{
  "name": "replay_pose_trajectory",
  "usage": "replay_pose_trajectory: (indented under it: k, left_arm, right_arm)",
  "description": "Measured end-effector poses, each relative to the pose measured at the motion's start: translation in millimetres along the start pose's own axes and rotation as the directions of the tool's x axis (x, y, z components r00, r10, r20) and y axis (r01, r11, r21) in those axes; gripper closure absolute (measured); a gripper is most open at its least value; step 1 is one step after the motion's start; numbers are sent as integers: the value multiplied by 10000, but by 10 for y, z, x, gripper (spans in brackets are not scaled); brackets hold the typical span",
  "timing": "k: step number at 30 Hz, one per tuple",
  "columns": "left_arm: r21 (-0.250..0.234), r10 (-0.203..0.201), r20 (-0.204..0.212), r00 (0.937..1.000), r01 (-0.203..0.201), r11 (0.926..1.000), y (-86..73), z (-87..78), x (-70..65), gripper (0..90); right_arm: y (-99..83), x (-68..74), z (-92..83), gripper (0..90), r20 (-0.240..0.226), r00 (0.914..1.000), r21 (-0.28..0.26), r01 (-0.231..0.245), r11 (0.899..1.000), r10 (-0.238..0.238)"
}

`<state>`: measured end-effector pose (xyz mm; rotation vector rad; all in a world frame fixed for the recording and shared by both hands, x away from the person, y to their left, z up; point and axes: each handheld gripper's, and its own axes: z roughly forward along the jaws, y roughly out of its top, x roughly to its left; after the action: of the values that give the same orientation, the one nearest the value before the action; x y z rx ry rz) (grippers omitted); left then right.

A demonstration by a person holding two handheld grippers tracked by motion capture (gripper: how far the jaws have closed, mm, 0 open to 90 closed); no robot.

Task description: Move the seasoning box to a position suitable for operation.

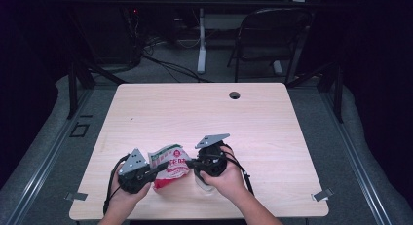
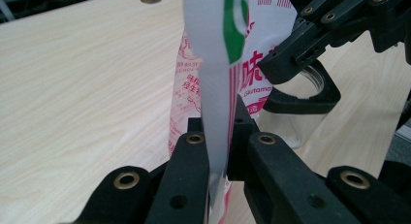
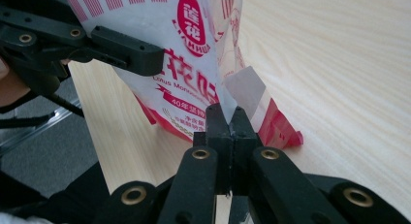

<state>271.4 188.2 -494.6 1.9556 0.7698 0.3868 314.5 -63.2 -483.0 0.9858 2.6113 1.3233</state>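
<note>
Gripping a red-and-white seasoning packet [image 1: 169, 166] from both sides, a person's two hand-held grippers meet near the front edge of a pale wooden table [image 1: 253, 118]. The left gripper [image 1: 155, 170] is clamped on the packet's left sealed edge; in its own view the jaws pinch a white strip of the plastic [image 2: 215, 112] that stands up between them. The right gripper [image 1: 189, 162] is clenched on the opposite side, its jaws pressed tight on a corner flap of the packet [image 3: 237, 95]. The packet hangs between the two tools, its width running left to right, printed face toward the right gripper's camera and bottom edge close to the tabletop. Both hands are equally near, so a tear or pull-open would likely come from drawing them apart. A clear glass jar [image 2: 295, 115] stands on the table just behind the packet, below the right gripper; whether anything is in it cannot be told.
</note>
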Motion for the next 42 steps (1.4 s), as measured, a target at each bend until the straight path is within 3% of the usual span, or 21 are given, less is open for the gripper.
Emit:
replay_pose_trajectory:
  k: [4, 7, 9, 14, 17, 20, 21, 24, 30, 42]
  left_arm:
    - [-175, 145, -58, 9999, -146, 9997, 39, -6, -30, 900]
    - [-3, 28, 41, 10000, -28, 10000, 4, 32, -14, 896]
    - [-170, -198, 214, 9996, 202, 9997, -34, 47, 8, 868]
    - [-499, -834, 942, 9921, 883, 9948, -98, 68, 54, 674]
    - [-527, -640, 574, 9963, 670, 9964, -161, 121, 52, 545]
    - [-534, -985, 725, 9925, 1025, 9933, -221, 174, 89, 477]
    - [-580, -1032, 594, 9929, 1066, 9926, -239, 192, 95, 460]
    - [-559, -1203, 567, 9911, 1234, 9908, -285, 221, 130, 432]
    - [-338, -1594, 905, 9830, 1630, 9860, -367, 285, 167, 385]
    - [361, -1345, 918, 9866, 1317, 9906, -480, 438, 145, 353]
  right_arm:
    - [27, 7, -51, 900, 145, 9999, -436, 51, 9990, -45]
    - [19, -12, -42, 900, 179, 9998, -197, -7, 9998, 10]
    - [-8, -5, 3, 900, 209, 9998, -64, -21, 10000, 23]
    - [-2, 3, -6, 900, 216, 9998, -105, 47, 9999, -44]
    - [-8, -1, -3, 900, 232, 9997, -153, -33, 9999, 36]
    - [-6, 2, -7, 900, 247, 9997, -66, 83, 9999, -82]
    - [-6, 4, -7, 900, 261, 9996, -75, 95, 9999, -93]
    - [-13, 5, -4, 900, 262, 9996, -146, 106, 9998, -102]
    - [-19, 5, -9, 900, 255, 9996, -129, 91, 9999, -88]
    - [-49, -2, -20, 900, 157, 9999, -144, 31, 9999, -28]
